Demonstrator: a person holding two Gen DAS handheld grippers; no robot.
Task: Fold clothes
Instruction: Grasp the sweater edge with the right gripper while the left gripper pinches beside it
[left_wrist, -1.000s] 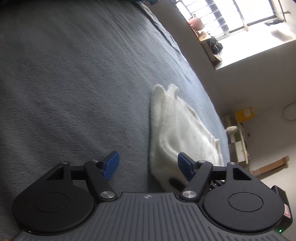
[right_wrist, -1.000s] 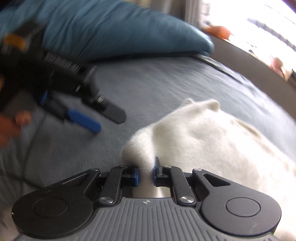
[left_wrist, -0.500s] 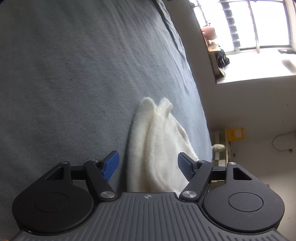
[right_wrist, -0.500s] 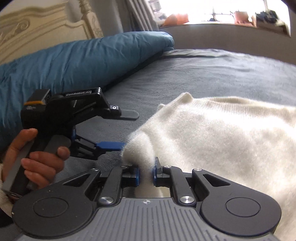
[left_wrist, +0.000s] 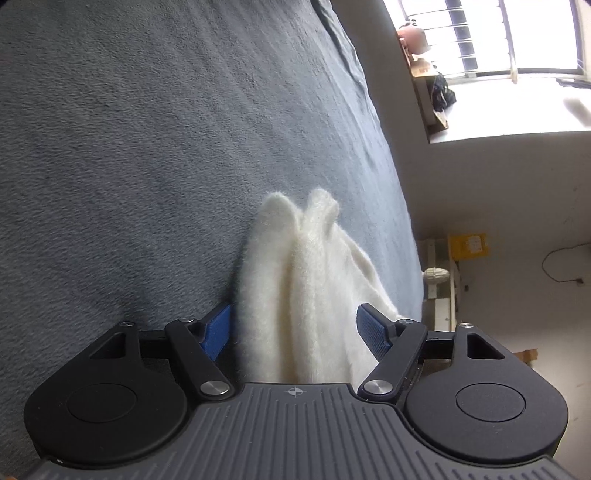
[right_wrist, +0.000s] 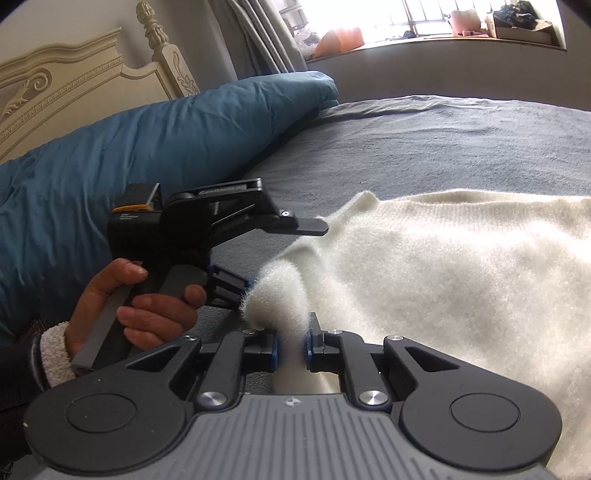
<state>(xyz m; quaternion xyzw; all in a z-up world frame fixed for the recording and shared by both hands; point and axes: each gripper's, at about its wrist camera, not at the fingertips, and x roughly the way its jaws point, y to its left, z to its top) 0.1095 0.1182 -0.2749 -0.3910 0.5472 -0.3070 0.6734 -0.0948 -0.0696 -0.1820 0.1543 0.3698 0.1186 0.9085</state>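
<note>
White fuzzy sweater (right_wrist: 443, 273) lies on the grey bedspread (left_wrist: 166, 147), well away from the blue duvet (right_wrist: 147, 147) heaped at the headboard (right_wrist: 74, 85).

Right gripper (right_wrist: 290, 350): jaws nearly together, pinching a bunched corner of the sweater; a tuft of knit bulges up above the pads.

Left gripper (left_wrist: 293, 330): jaws spread wide, straddling the sweater's near edge. Fabric sits between the blue pads (left_wrist: 371, 328), but no pad visibly presses it. In the right wrist view its upper finger hovers just over a second peak of the same edge. A hand (right_wrist: 133, 306) holds its handle.

Handling (judgement): light, soft, limp knit. It will sag and stretch between grip points, and the fluffy pile likely grips the pads well. Best hold is on a doubled edge or corner, gathering both layers.

Orientation: in the left wrist view the long axis runs away from the left gripper, ending in two rounded peaks that point across the bedspread. The far end, beyond the right gripper, is cut off by the frame, so I cannot tell collar from hem.
</note>
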